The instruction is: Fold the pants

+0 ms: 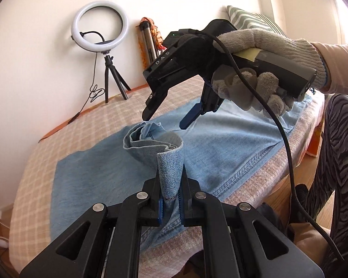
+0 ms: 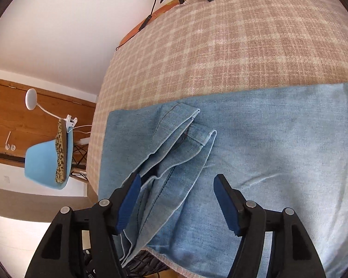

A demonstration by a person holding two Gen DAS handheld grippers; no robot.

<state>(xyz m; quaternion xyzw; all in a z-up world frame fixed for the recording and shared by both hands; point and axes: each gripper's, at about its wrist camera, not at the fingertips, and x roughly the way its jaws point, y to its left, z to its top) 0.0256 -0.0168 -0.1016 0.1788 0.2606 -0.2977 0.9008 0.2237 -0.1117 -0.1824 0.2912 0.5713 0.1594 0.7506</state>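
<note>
Light blue denim pants [image 1: 220, 153] lie spread on a checked blanket [image 1: 34, 180]. My left gripper [image 1: 170, 199] is shut on a raised leg end [image 1: 169, 173], which stands up between its pads and curls back into a loose bunch. My right gripper [image 1: 167, 119], held by a gloved hand [image 1: 266, 44], hovers just above that bunch with its jaws wide apart. In the right wrist view the right gripper [image 2: 178, 206] is open over the folded leg end [image 2: 181, 136]; cloth runs beneath the pads [image 2: 130, 203] and neither pad presses on it.
A ring light on a tripod [image 1: 99, 30] and a striped pillow [image 1: 248, 18] stand at the bed's far side by the wall. A black cable [image 1: 285, 139] hangs from the right gripper. A person's patterned trouser leg [image 1: 336, 150] is at the right. A blue chair [image 2: 46, 164] stands beyond the bed.
</note>
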